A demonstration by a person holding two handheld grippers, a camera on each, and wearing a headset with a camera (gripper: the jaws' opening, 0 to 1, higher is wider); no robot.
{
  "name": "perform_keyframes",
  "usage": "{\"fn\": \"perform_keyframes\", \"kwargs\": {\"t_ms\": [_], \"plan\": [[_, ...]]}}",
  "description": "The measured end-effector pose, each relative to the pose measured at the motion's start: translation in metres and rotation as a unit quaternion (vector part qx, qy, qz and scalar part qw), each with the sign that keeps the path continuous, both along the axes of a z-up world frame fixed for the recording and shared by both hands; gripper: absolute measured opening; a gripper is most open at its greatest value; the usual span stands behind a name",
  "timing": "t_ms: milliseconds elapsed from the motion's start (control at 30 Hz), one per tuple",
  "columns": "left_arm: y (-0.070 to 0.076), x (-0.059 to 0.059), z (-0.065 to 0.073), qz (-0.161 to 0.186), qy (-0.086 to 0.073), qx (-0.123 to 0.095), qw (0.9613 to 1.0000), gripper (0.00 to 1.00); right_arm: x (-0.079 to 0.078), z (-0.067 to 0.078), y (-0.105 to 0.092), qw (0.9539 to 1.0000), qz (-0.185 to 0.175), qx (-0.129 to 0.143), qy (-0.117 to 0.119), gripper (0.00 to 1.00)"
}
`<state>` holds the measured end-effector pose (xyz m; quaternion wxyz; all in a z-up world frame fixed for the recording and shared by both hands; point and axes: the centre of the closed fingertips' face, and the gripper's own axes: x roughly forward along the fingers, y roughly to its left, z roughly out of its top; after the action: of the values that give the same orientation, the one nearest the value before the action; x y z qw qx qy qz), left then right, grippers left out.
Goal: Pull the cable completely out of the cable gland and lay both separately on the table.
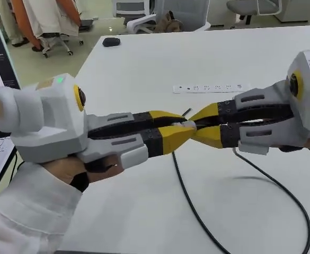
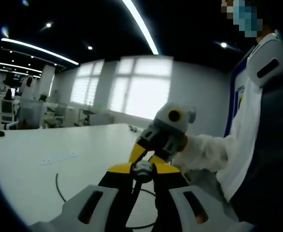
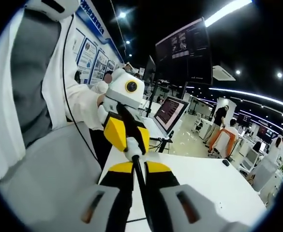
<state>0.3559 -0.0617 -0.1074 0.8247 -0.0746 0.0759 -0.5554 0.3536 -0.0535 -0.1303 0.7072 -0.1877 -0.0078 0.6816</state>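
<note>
The left gripper (image 1: 183,129) pinches the gland (image 2: 143,167); the right gripper (image 1: 199,126), tip to tip with it, clamps the cable (image 1: 176,172), which trails down onto the table (image 1: 144,69).

— Item one: your claws?
— Left claw (image 1: 182,130), right claw (image 1: 200,127): pale grey housings, black arms, yellow jaw tips, one green light each.
— Item two: your clothing?
— White sleeve (image 1: 27,211), dark band (image 1: 81,181) at your wrist.

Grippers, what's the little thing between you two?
The cable gland on the black cable, pinched where the left gripper and right gripper meet, in the head view.
</note>
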Motion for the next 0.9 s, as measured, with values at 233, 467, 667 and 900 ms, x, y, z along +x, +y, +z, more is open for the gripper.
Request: {"fn": "perform_keyframes", "kwargs": {"t_ms": [233, 467, 667, 900], "plan": [[-0.005, 0.001, -0.003, 0.0, -0.026, 0.027, 0.9993, 0.2, 0.003, 0.004, 0.0, 0.9998, -0.006, 0.013, 0.011, 0.05], [-0.003, 0.005, -0.003, 0.008, -0.017, 0.011, 0.9998, 0.17, 0.005, 0.005, 0.002, 0.9999, -0.007, 0.012, 0.01, 0.05], [0.001, 0.008, -0.002, 0.017, -0.018, 0.004, 0.9997, 0.17, 0.008, 0.006, -0.001, 0.9998, -0.012, 0.013, 0.011, 0.04], [0.012, 0.011, 0.002, 0.031, -0.023, -0.007, 0.9992, 0.17, 0.013, 0.008, -0.012, 0.9994, -0.022, 0.02, 0.016, 0.02]]}}
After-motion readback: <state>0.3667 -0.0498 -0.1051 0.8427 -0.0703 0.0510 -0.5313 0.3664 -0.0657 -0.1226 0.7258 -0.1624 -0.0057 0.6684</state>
